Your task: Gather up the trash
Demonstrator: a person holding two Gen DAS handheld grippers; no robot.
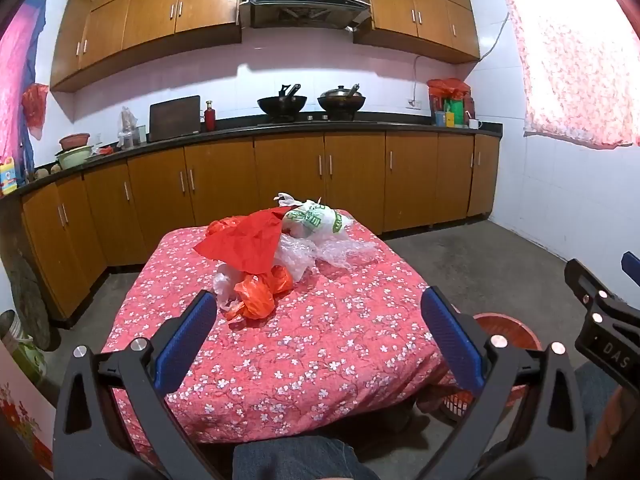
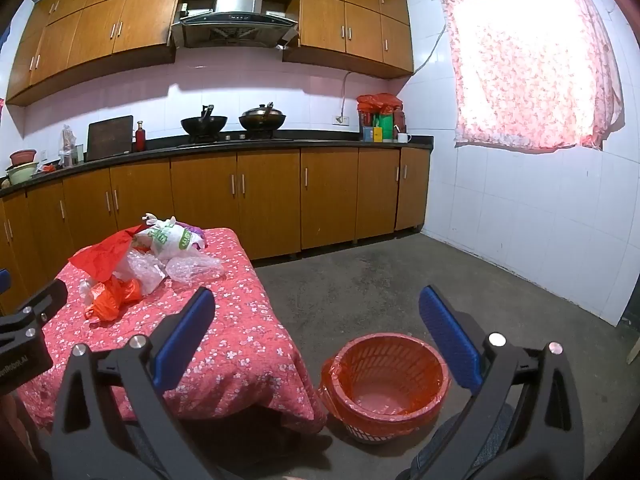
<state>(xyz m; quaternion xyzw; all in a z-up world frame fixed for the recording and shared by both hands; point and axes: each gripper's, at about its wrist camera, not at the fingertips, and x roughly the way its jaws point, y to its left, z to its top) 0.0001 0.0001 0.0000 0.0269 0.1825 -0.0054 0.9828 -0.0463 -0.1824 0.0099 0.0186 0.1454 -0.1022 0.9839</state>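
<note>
A heap of trash lies on a table with a red flowered cloth (image 1: 320, 344): a red sheet (image 1: 244, 246), a white bag with green print (image 1: 316, 220), clear bubble wrap (image 1: 320, 254), an orange bag (image 1: 260, 292). The heap also shows in the right wrist view: red sheet (image 2: 100, 258), white bag (image 2: 170, 238), orange bag (image 2: 114, 296). My left gripper (image 1: 318, 322) is open and empty, just short of the orange bag. My right gripper (image 2: 316, 330) is open and empty, above an orange basket (image 2: 384, 380) lined with an orange bag, on the floor right of the table.
Wooden cabinets and a dark counter (image 2: 240, 146) with two woks run along the back wall. A white tiled wall with a curtained window (image 2: 528, 60) is to the right. The basket rim (image 1: 504, 326) shows behind the left gripper. Grey concrete floor (image 2: 400, 280) lies between table and wall.
</note>
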